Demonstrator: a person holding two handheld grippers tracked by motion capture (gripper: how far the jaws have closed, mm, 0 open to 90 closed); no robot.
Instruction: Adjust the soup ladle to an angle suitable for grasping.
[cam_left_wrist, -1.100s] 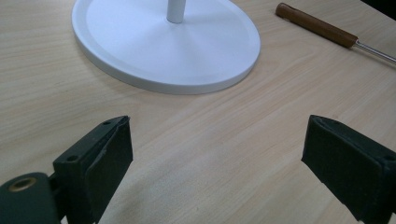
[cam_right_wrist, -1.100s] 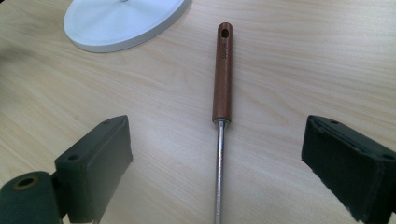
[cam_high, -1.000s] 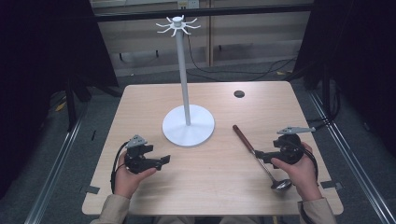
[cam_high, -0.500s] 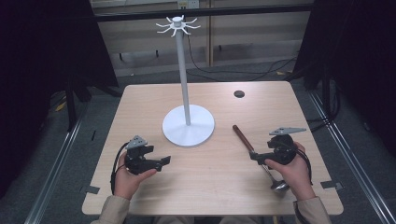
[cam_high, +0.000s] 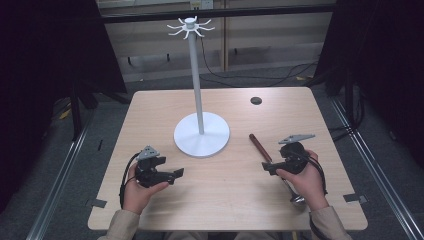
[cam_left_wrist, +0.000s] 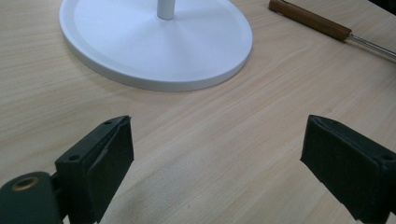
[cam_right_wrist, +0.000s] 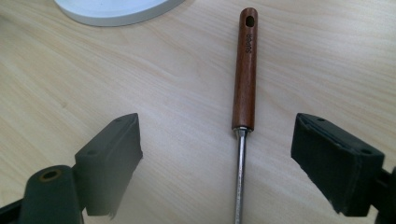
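Worktop (cam_high: 150, 115) mostly open; stand in the centre, ladle at right.

White stand (cam_high: 201, 134) has a wide round base mid-worktop and a tall thin pole with hooks on top, blocking straight passage across the middle; bare wood left, right and in front of it. Ladle (cam_high: 262, 148) lies flat right of the base, apart from it, its wooden handle pointing away from the person. Right gripper (cam_high: 267, 167) hangs over its metal shaft, fingers spread either side, not touching. Left gripper (cam_high: 176, 173) fingers wide, bare worktop between them, base just ahead. Small dark disc (cam_high: 256, 100) near far edge.

even soft light, dark surroundings, sharp
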